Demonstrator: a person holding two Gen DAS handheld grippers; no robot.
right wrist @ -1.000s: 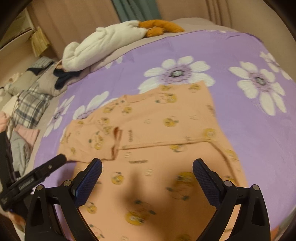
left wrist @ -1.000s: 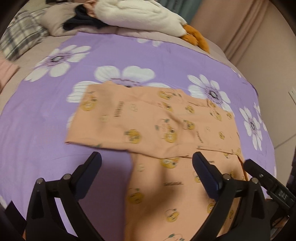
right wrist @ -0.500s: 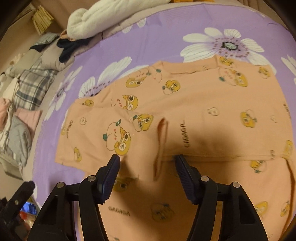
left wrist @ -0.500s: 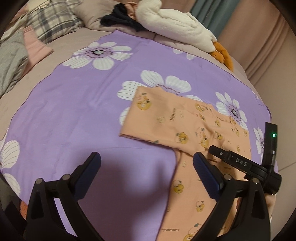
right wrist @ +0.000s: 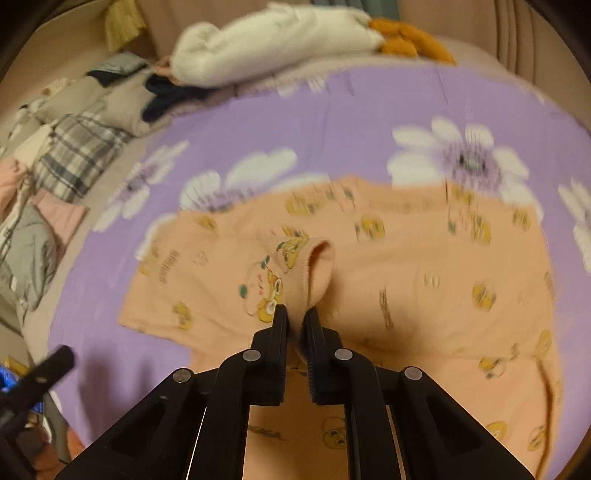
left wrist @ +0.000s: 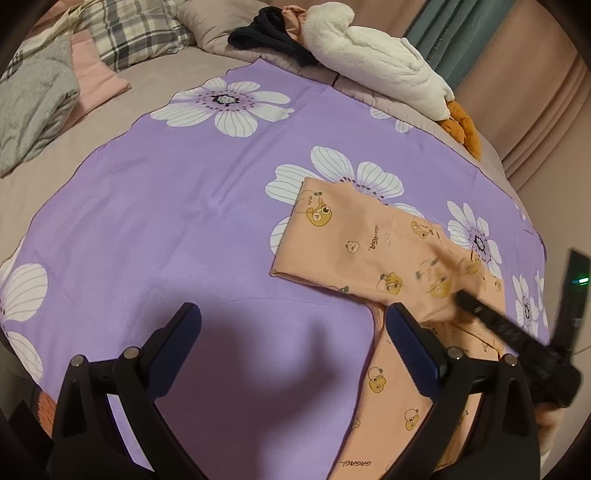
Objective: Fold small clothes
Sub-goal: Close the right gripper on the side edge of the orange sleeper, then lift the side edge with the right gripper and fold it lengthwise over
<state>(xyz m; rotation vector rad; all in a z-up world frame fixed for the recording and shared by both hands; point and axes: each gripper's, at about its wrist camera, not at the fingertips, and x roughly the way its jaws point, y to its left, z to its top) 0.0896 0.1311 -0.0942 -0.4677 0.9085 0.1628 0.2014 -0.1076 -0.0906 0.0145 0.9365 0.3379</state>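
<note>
A peach garment (left wrist: 369, 251) printed with yellow cartoon figures lies flat on a purple flowered sheet (left wrist: 184, 221). In the right wrist view the garment (right wrist: 424, 280) fills the middle. There my right gripper (right wrist: 295, 314) has its jaws closing, with the pads pressed on a raised ridge of the fabric (right wrist: 319, 266). My left gripper (left wrist: 291, 314) stands open above bare sheet, just left of the garment, with nothing between its fingers. One black finger (left wrist: 480, 314) of the right gripper reaches onto the garment from the right.
A white plush toy (left wrist: 369, 62) with orange feet lies at the far edge beside a dark garment (left wrist: 269, 33). A plaid pillow (left wrist: 129, 29) and grey and pink clothes (left wrist: 33, 96) lie at the far left. Curtains hang behind.
The right gripper's jaws went from wide apart to pinched on a ridge of the garment. The left gripper slid left off the garment onto the sheet and stayed open.
</note>
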